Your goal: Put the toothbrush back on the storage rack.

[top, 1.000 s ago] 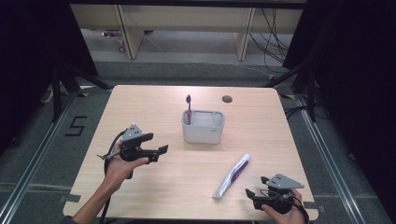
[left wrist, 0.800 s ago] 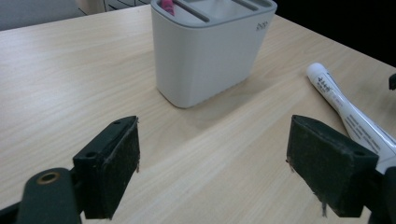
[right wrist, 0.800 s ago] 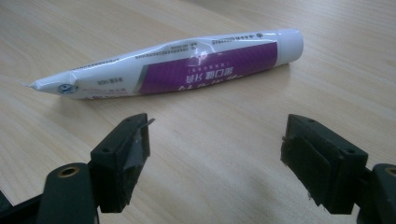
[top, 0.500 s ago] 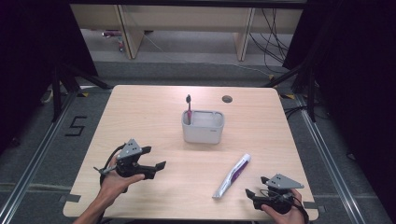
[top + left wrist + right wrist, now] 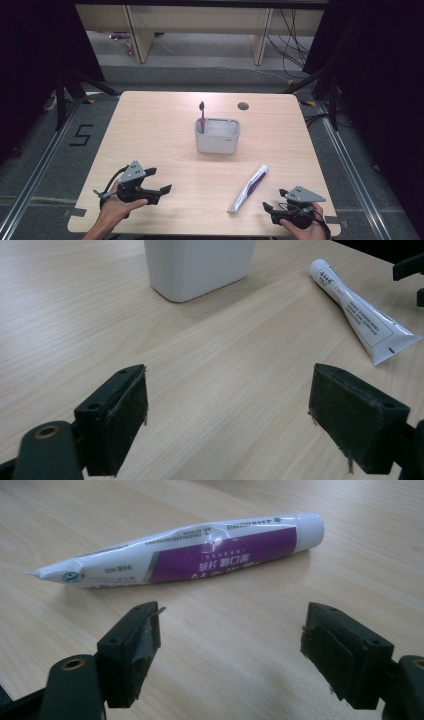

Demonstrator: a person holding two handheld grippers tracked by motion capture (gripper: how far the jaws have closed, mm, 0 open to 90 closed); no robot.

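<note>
A white and purple toothpaste tube (image 5: pixel 248 188) lies flat on the wooden table (image 5: pixel 165 140), right of centre near the front. Behind it stands a white rectangular holder (image 5: pixel 217 135) with a toothbrush (image 5: pixel 202 116) upright in its left end. My left gripper (image 5: pixel 161 192) is open near the front left, low over the table, pointing right toward the holder (image 5: pixel 200 265) and tube (image 5: pixel 362 315). My right gripper (image 5: pixel 267 206) is open at the front right, its jaws just short of the tube (image 5: pixel 190 555). Nothing sits between either pair of jaws.
A round cable hole (image 5: pixel 243 106) is set in the table's far side. Shelving legs (image 5: pixel 135 40) and loose cables (image 5: pixel 290 30) are on the floor beyond. A floor mark "5" (image 5: pixel 82 135) is to the left.
My left gripper has drawn back toward the front left corner of the table and dropped lower. The right gripper has stayed where it was.
</note>
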